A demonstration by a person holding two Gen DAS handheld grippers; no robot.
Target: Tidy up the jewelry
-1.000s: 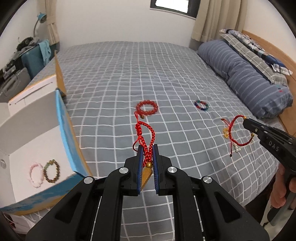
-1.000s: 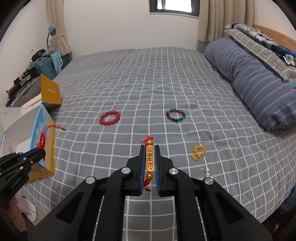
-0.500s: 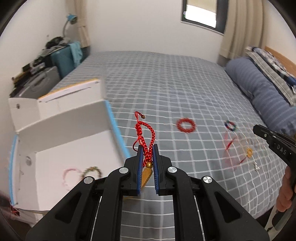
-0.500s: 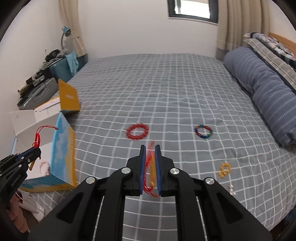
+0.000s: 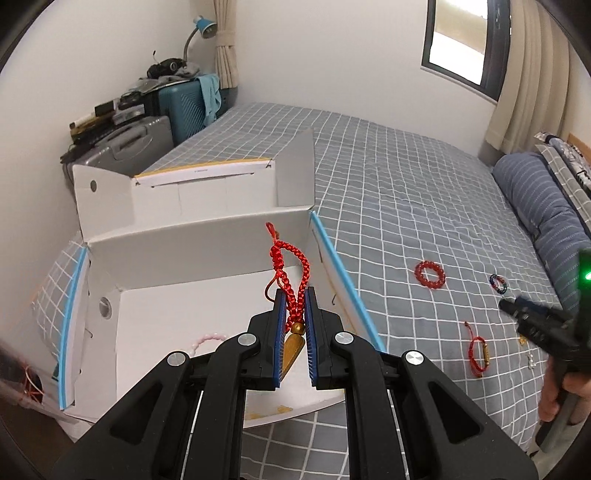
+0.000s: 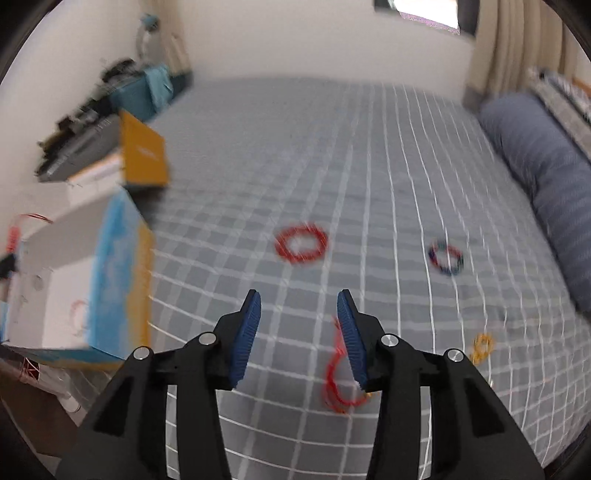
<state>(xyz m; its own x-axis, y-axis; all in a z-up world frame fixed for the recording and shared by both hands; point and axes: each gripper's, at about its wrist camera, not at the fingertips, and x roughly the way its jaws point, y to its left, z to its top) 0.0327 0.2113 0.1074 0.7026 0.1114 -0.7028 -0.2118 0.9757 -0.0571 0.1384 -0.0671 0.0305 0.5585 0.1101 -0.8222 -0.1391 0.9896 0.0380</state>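
While the left gripper [image 5: 294, 314] pinches a red braided cord bracelet [image 5: 291, 273] with a gold charm, it hangs over the open white cardboard box [image 5: 199, 236], where a pink bead bracelet [image 5: 207, 338] lies on the floor. The right gripper [image 6: 299, 328] has just been opening; its jaws stand spread with nothing between them, and a red cord bracelet with gold bar [image 5: 479, 350] lies on the grey checked bedspread [image 5: 388, 206] beneath. Further out on the bed: a red bead bracelet [image 5: 429, 274], a dark multicoloured one [image 5: 498, 283], a blue striped bolster [image 5: 535, 199]. Suitcases [image 5: 147, 125], a blue lamp [image 5: 205, 27] by the wall; window [image 5: 461, 40], beige curtains [image 5: 517, 74].
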